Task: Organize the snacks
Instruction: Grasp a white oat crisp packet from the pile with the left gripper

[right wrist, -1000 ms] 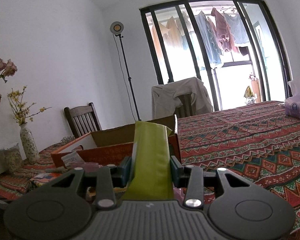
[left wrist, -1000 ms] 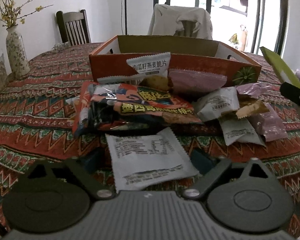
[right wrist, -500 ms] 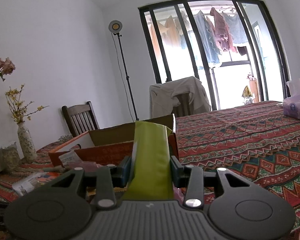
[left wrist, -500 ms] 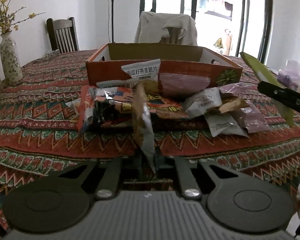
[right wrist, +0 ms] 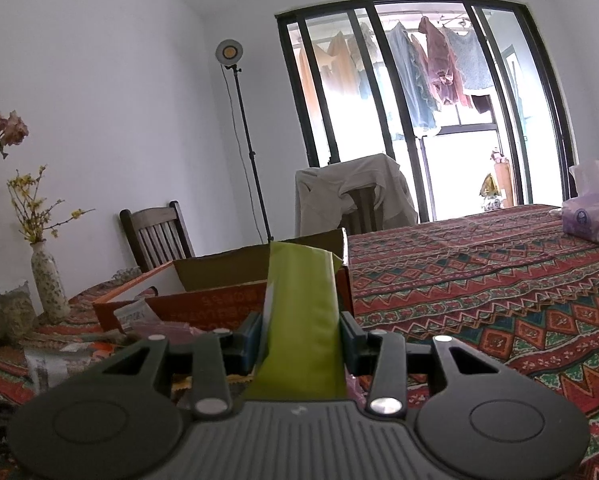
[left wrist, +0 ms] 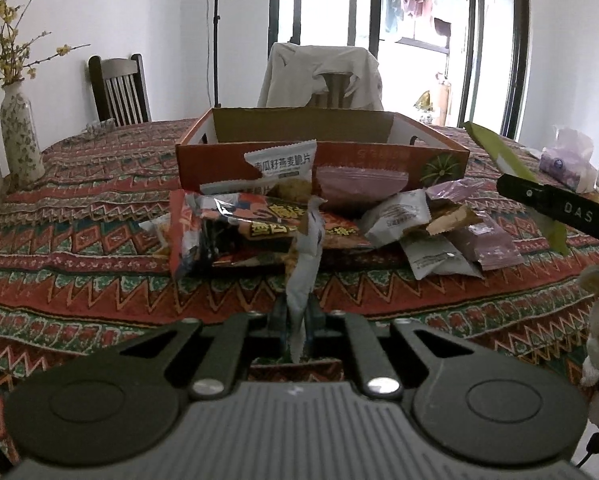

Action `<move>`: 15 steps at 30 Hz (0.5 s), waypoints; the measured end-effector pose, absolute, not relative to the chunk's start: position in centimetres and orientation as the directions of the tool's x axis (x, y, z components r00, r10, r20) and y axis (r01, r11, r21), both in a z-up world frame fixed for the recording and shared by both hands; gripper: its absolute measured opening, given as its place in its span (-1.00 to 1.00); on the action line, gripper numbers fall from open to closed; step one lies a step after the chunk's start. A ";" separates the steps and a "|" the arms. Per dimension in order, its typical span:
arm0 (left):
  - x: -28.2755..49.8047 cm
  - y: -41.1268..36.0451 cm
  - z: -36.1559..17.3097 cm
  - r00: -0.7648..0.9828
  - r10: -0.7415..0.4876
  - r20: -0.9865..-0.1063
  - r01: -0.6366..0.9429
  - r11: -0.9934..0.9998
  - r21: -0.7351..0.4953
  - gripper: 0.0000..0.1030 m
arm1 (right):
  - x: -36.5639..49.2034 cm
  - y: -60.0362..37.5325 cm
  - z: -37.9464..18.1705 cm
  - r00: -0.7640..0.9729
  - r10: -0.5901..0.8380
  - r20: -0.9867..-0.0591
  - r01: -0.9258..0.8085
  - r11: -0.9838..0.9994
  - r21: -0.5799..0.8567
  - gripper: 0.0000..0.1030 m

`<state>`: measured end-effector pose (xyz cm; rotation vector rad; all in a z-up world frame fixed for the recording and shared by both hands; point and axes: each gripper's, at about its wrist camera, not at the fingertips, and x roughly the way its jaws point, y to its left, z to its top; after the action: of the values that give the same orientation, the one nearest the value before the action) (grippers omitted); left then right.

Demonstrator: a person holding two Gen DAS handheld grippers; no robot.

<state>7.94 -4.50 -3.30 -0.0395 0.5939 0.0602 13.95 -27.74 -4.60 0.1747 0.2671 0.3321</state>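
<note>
My left gripper (left wrist: 297, 312) is shut on a white snack packet (left wrist: 305, 264), which stands edge-on and lifted off the tablecloth. Beyond it lies a heap of snack packets (left wrist: 267, 224) in front of an open orange cardboard box (left wrist: 323, 160). My right gripper (right wrist: 299, 340) is shut on a green snack packet (right wrist: 301, 312), held upright in the air to the right of the box (right wrist: 219, 300). That gripper with its green packet (left wrist: 503, 156) also shows at the right edge of the left wrist view.
A patterned tablecloth (left wrist: 79, 272) covers the table. A vase with yellow flowers (left wrist: 19, 144) stands at the left, a purple tissue pack (right wrist: 591, 216) at the right. Two chairs, one draped with cloth (left wrist: 319, 76), stand behind the table.
My left gripper closed on the white packet that lay flat between its open fingers and lifted it, so it now stands on edge. The right gripper kept still with its green packet.
</note>
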 end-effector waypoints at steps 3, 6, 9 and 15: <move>7.8 -4.4 -3.2 0.828 0.046 -0.558 -0.070 0.997 -0.022 -0.82 | 13.9 -27.8 -4.6 0.912 0.343 -0.227 -0.298 0.931 0.211 -0.23; 7.6 -4.4 -3.1 0.833 0.047 -0.552 -0.069 0.997 -0.020 -0.82 | 13.9 -27.8 -4.6 0.911 0.343 -0.227 -0.298 0.931 0.210 -0.23; 7.5 -4.4 -2.9 0.836 0.047 -0.546 -0.066 0.998 -0.016 -0.82 | 13.9 -27.8 -4.6 0.911 0.344 -0.228 -0.299 0.931 0.210 -0.23; 7.4 -4.3 -2.8 0.839 0.046 -0.542 -0.067 0.998 -0.019 -0.82 | 13.8 -27.8 -4.5 0.911 0.343 -0.228 -0.299 0.931 0.208 -0.23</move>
<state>7.41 -4.27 -2.82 -0.0375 0.5723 0.0594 13.85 -27.82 -4.55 0.1707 0.2652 0.3323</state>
